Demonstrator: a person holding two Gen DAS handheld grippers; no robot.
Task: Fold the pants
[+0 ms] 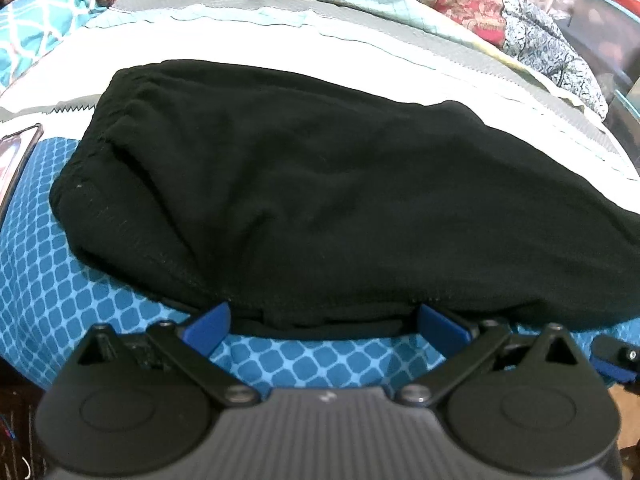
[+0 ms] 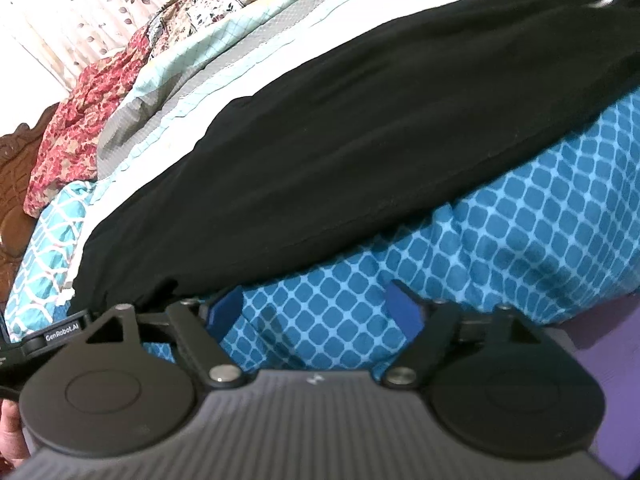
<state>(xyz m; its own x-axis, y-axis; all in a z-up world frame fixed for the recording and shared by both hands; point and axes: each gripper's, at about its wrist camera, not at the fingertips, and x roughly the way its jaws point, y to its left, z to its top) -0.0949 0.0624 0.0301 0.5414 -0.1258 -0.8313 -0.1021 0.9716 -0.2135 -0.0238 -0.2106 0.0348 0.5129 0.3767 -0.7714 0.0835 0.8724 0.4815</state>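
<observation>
**Black pants on bed, both grippers spread at near hem: risk entry**

Left wrist view, left to right:
- Phone (image 1: 18, 160), far left edge, dark case, lying on the blue sheet (image 1: 60, 280) just beside the pants. Risk: a swept fold could drag cloth over it or nudge it.
- Pants (image 1: 300, 200), centre of frame, black, lying in a thick heap across the sheet and a white cover (image 1: 280, 44); waistband gathers at upper left. Layers look uneven, so a fold made now would likely lock in bulges.
- Left gripper (image 1: 324, 320), bottom centre, jaws wide apart, holding nothing. The near hem lies between the 2 blue fingers (image 1: 210, 326) and seems to touch them. Risk: closing here may catch only the top layer, leaving the lower one behind and skewing the fold.
- Quilts (image 1: 480, 0), upper right, well apart from the work.

Right wrist view, left to right:
- Headboard (image 2: 12, 184), left edge, brown wood.
- Pants (image 2: 360, 140) run as a diagonal band from lower left to upper right.
- Right gripper (image 2: 316, 310), bottom centre, jaws wide apart, over bare sheet (image 2: 520, 220); the hem lies just off its left finger. Risk: closing here would likely pinch sheet, not pants, and lift the bedding with the fold.
</observation>
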